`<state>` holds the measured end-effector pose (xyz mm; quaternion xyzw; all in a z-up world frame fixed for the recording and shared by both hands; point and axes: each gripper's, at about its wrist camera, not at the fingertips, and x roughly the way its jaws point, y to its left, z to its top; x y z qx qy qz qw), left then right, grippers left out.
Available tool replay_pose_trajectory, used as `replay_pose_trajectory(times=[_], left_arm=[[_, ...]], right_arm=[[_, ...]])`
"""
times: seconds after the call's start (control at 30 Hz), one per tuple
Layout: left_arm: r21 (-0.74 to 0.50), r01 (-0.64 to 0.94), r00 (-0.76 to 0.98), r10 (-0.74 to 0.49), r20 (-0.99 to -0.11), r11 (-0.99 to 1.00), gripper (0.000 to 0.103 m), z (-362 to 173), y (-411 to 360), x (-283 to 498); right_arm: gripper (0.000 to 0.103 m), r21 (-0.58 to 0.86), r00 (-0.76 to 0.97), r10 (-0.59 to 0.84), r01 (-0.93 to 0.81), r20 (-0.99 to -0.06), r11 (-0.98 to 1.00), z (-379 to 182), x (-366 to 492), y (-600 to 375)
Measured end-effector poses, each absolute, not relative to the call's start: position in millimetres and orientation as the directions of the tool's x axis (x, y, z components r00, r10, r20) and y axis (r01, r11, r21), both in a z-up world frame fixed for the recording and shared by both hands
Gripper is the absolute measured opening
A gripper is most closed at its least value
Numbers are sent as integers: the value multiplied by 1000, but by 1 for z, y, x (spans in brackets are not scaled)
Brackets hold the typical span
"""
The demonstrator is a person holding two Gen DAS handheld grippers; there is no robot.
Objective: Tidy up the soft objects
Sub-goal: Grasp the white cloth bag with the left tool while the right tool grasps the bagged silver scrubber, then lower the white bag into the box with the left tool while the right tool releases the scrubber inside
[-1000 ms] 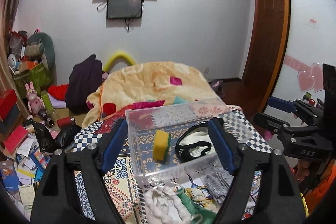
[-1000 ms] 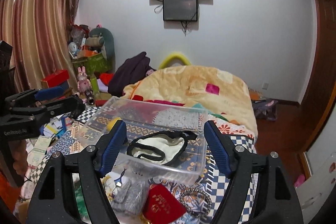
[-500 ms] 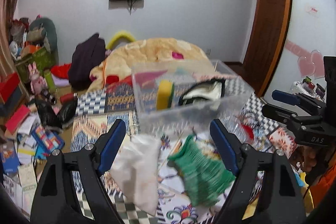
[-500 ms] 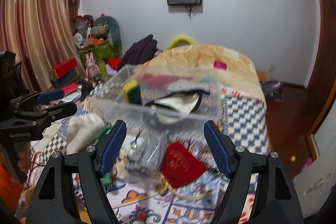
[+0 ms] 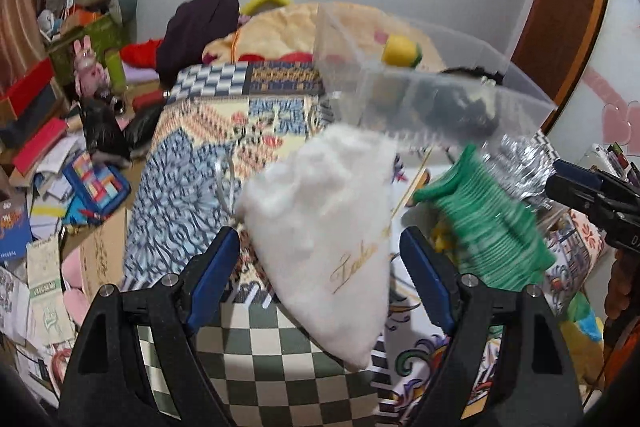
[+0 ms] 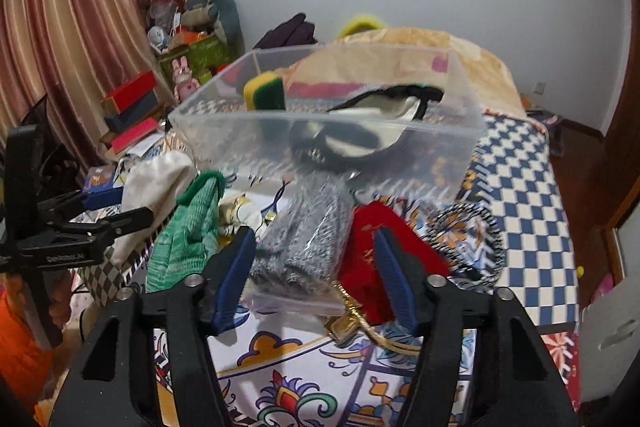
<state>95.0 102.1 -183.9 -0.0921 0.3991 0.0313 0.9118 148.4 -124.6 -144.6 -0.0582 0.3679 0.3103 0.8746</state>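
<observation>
In the left wrist view we see a white pouch (image 5: 328,227) with gold lettering filling the middle of the frame, lying on the patterned cloth (image 5: 192,163) between the blue pads of our left tongs (image 5: 320,267), which stand wide apart and grip nothing. Just right of it lies a green knit piece (image 5: 492,231).

In the right wrist view a grey knit item in a clear bag (image 6: 304,243) sits at the centre, between the spread pads of our right tongs (image 6: 316,267), also apart and empty. A red pouch (image 6: 372,251) touches it on the right, and the green knit piece (image 6: 188,227) lies to its left.

Above them, mid-frame, stands a clear plastic bin (image 6: 328,131) holding a yellow-green sponge (image 6: 266,93) and a black-and-white fabric item (image 6: 376,119). A black-and-white hoop (image 6: 468,247) lies at the right. Beyond the bin, a yellow blanket (image 6: 420,63) covers the bed.
</observation>
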Motion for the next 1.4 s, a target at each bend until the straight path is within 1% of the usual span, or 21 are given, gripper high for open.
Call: replay_pose_trajectory(times=[0.03,0.1,0.13,0.2,0.23,0.3,0.33,0.4,0.43,0.5,0.6,0.9,1.13,1.4], left_arm=[[-151,-134,676,-21,-737,979,83,-188,103,96],[-161,-138,672,-27,-740,977,82,-191,102,96],[-155,-138,682,-20,-731,978,80,-190,101,95],[-149,-128,684,-21,-729,981,69,-190,98,95],[-137,-126,687,-14,-727,982,67,-189,96,95],[-126,-119,690,-9,-723,985,52,-189,92,93],[-127,-116,690,-12,-724,985,48,-189,91,93],[-129,-114,694,-14,-720,985,36,-188,90,91],[-131,-112,696,-16,-718,985,33,-187,89,90],[-125,-110,705,-11,-709,986,20,-183,88,88],[-100,-104,723,6,-691,990,18,-175,84,82],[-91,-83,802,12,-597,992,17,-127,82,70],[-92,-28,856,-23,-516,995,17,-89,69,81],[-91,37,879,-76,-470,995,17,-69,52,113]], right_arm=[[52,128,529,498,-586,-687,800,-148,150,-123],[42,128,518,495,-589,-698,798,-153,151,-120],[39,130,513,495,-591,-701,796,-154,152,-119],[32,142,499,503,-596,-706,790,-156,152,-118],[30,139,503,502,-596,-704,791,-157,152,-118],[24,132,510,501,-597,-699,791,-155,151,-118],[23,133,511,504,-598,-696,790,-154,149,-119],[22,134,515,506,-597,-692,791,-151,149,-120],[22,134,518,508,-597,-688,791,-150,148,-122],[22,135,524,511,-596,-681,792,-146,147,-125],[22,140,537,522,-596,-662,790,-137,143,-131],[22,131,600,547,-595,-584,793,-107,134,-143],[22,129,646,558,-587,-521,799,-82,138,-149],[22,115,694,552,-571,-462,813,-61,151,-147]])
